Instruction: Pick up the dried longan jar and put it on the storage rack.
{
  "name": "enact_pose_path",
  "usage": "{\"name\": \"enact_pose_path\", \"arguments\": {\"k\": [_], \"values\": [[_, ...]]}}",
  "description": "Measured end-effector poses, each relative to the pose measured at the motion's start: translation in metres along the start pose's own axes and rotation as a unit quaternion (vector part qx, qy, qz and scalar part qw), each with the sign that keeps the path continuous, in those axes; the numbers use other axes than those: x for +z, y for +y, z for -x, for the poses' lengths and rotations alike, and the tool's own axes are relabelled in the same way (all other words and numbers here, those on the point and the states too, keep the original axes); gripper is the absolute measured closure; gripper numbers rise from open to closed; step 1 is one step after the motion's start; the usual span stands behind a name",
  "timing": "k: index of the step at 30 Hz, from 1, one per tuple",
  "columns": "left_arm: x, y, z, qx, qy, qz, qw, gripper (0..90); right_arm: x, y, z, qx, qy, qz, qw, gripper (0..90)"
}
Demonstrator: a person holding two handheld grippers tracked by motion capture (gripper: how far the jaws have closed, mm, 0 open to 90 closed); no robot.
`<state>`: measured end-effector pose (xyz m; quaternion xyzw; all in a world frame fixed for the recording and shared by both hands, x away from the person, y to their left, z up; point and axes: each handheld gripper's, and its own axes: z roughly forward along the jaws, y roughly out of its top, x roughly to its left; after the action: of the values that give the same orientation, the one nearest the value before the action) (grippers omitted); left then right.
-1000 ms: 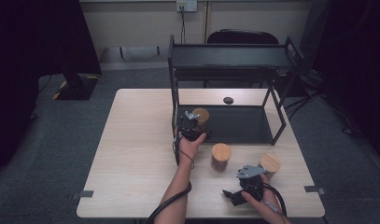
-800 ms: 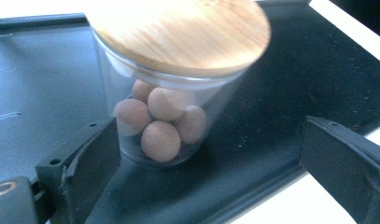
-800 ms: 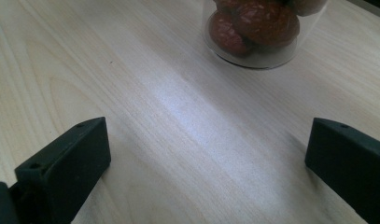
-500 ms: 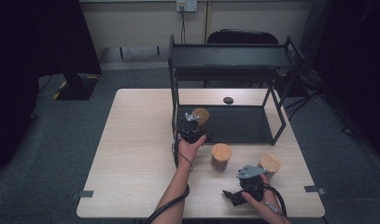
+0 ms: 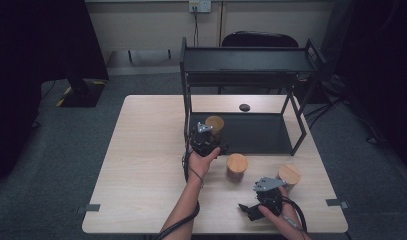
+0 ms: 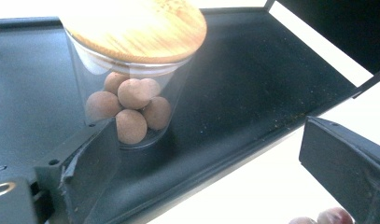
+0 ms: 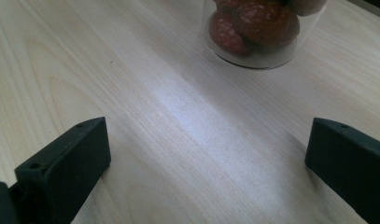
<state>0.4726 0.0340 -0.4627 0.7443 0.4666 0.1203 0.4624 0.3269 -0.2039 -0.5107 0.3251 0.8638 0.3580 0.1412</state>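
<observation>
While the left claw (image 6: 211, 172) gapes wide, jar (image 6: 134, 70) just beyond its left jaw, seemingly untouched

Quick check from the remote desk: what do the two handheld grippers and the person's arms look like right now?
Both are black handheld units topped by a grey three-cornered plate: the left gripper and the right gripper. Each has two blocky black jaws with small holes near the base. A black cable trails from each. The forearms are bare, with no sleeves visible.

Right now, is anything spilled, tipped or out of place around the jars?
Nothing stands out. The jar on the rack's bottom shelf stands upright with its wooden lid on, and the two jars on the table are upright and lidded too. The left tongs are open, clear of the jar.
</observation>
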Motion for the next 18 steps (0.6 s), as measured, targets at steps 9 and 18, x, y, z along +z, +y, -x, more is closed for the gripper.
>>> {"name": "enact_pose_path", "arguments": {"k": [9, 18], "values": [[-0.009, 0.004, 0.002, 0.012, -0.005, 0.001, 0.9999, 5.1, 0.0, 0.0, 0.0, 0.0, 0.0, 0.0, 1.0, 0.0], [-0.014, 0.01, 0.006, 0.025, -0.017, 0.0, 0.9996, 5.1, 0.0, 0.0, 0.0, 0.0, 0.0, 0.0, 1.0, 0.0]]}}
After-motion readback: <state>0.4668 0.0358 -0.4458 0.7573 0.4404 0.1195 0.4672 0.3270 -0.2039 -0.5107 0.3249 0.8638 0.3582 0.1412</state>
